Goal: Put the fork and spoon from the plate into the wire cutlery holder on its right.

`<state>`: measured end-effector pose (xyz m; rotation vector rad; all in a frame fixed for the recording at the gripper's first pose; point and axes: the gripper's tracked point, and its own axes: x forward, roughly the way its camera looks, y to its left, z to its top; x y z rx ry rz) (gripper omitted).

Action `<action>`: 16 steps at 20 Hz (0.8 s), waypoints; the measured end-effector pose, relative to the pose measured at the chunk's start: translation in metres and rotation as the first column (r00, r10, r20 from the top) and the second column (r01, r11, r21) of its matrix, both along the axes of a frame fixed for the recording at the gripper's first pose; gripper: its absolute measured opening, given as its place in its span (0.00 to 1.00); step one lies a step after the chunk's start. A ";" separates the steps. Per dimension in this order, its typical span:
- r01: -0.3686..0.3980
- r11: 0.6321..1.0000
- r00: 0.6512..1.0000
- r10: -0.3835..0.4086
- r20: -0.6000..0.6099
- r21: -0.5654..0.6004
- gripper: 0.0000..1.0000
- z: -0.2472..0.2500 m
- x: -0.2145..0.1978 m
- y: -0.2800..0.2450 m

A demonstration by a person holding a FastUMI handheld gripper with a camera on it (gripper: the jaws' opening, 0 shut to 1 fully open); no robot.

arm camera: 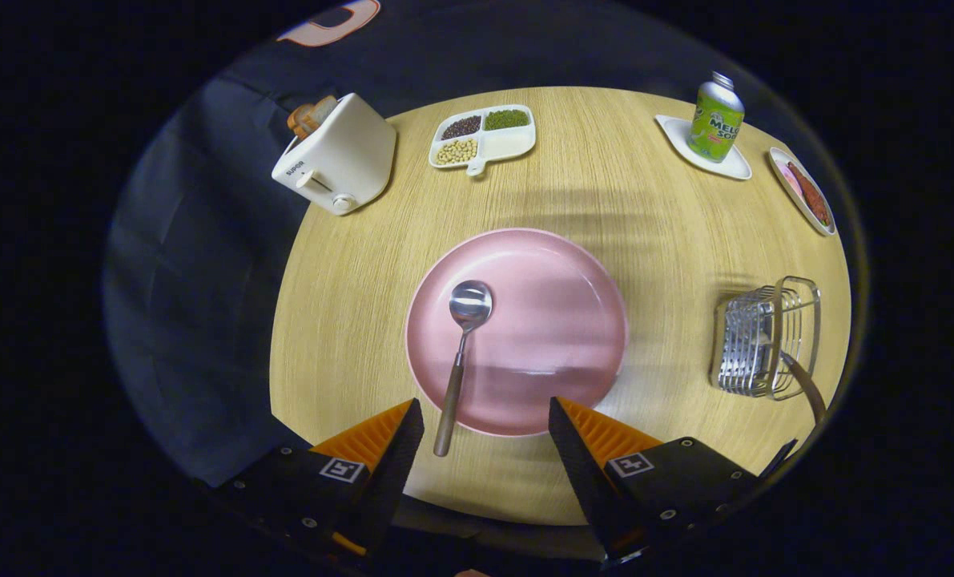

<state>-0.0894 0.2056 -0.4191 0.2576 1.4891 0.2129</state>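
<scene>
The gripper (486, 437) has its two fingers spread wide apart, and they hold nothing. They hang over the near edge of a round wooden table (605, 184). A pink plate (557, 320) sits just ahead of them. A spoon (462, 353) lies on the left part of the plate. Its bowl is on the plate and its handle sticks out over the near rim, close to the left finger. The wire holder (765, 340) stands to the right of the plate, well apart from it. A brown handle pokes out of it; it may be the fork, but it is hard to tell. Far off are a toaster (336, 156), a tray of beans (485, 136), and a green can (715, 119).
</scene>
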 end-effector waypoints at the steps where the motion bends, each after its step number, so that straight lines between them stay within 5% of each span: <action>1: 0.006 1.000 1.000 -0.006 -0.011 -0.006 0.94 -0.006 0.000 0.006; 10: 0.005 0.994 0.995 -0.015 -0.096 -0.109 0.76 -0.050 -0.007 0.032; 16: 0.010 0.983 0.994 -0.030 -0.103 -0.184 0.38 -0.062 -0.014 0.032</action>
